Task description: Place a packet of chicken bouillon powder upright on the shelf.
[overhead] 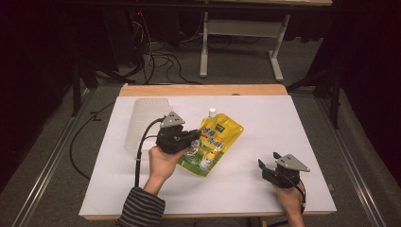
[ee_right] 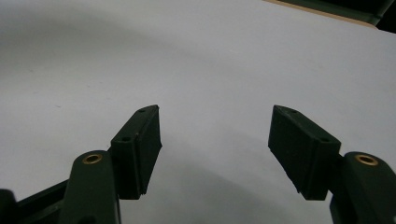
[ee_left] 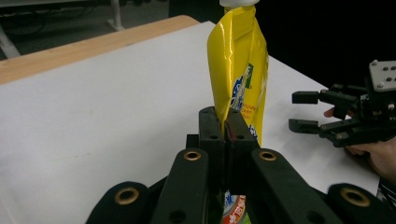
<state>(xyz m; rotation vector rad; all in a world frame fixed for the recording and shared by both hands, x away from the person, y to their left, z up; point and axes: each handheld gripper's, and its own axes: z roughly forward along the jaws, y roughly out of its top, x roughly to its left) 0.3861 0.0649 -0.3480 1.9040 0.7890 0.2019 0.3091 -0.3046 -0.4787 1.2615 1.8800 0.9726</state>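
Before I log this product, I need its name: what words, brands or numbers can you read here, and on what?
None can be read.
Yellow plastic spout pouch, clamped in the left gripper: blue and white lettering on its front, too blurred to read.
Small dark label near its top: unreadable.

The left gripper (overhead: 193, 137) pinches the lower left edge of a yellow spouted pouch (overhead: 215, 142), which stretches away beyond its fingertips over the white sheet (overhead: 265, 118), its white cap (overhead: 212, 112) at the far end. A clear plastic tub (overhead: 144, 120) stands just behind that gripper, on the side away from the fingers. Well apart, the right gripper (overhead: 263, 165) rests low on the sheet, jaws parted, nothing between them.
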